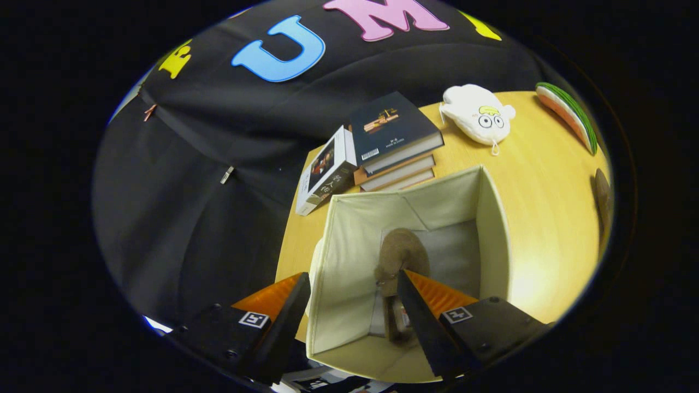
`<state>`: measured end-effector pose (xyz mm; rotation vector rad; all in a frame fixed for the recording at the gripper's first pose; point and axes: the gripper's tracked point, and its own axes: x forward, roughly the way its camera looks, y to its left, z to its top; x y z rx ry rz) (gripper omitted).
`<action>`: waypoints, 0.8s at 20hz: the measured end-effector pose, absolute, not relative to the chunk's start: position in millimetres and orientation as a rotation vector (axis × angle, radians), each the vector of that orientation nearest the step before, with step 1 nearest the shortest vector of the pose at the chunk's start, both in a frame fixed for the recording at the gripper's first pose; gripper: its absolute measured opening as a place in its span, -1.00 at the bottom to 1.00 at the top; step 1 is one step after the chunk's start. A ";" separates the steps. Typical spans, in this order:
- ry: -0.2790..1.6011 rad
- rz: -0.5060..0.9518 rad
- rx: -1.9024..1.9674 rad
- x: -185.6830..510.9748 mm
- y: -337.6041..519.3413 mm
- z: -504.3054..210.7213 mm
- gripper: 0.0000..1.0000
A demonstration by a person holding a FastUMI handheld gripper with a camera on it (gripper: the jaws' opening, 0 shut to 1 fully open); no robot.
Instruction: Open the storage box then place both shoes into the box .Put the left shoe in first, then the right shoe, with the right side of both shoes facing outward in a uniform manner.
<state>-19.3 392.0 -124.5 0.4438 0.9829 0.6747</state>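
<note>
The box (415, 218) stands open on the counter (546, 218), and the claw (352, 316) hangs right above its near rim, looking straight down into it. The fingers are spread wide apart with nothing between them but the box's near wall; they grip nothing. One shoe (401, 254), a brown one, already lies on the box floor, just ahead of the farther-in finger and partly hidden by it. Which shoe it is, and which side faces out, I can't make out from here.

My guess is the first shoe has just been dropped and the second is yet to be fetched. A brown shape (602, 196) lies at the far edge of the counter, well apart from the box; it may be the other shoe, but it is too squeezed to tell.

To do this well, I'd lift the claw straight up so neither finger hooks the soft fabric wall and drags the box. Then take the second shoe by its side, keep it level, and lower it into the free floor beside the first, turned the same way. The books (393, 136) and the plush toy (480, 117) beyond the box are out of the way.
</note>
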 end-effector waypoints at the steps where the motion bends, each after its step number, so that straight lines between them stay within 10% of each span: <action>1: 0.958 0.687 0.420 -20.4 382.5 -116.6 0.97; 16: 0.741 0.587 0.131 38.5 106.0 -120.1 0.97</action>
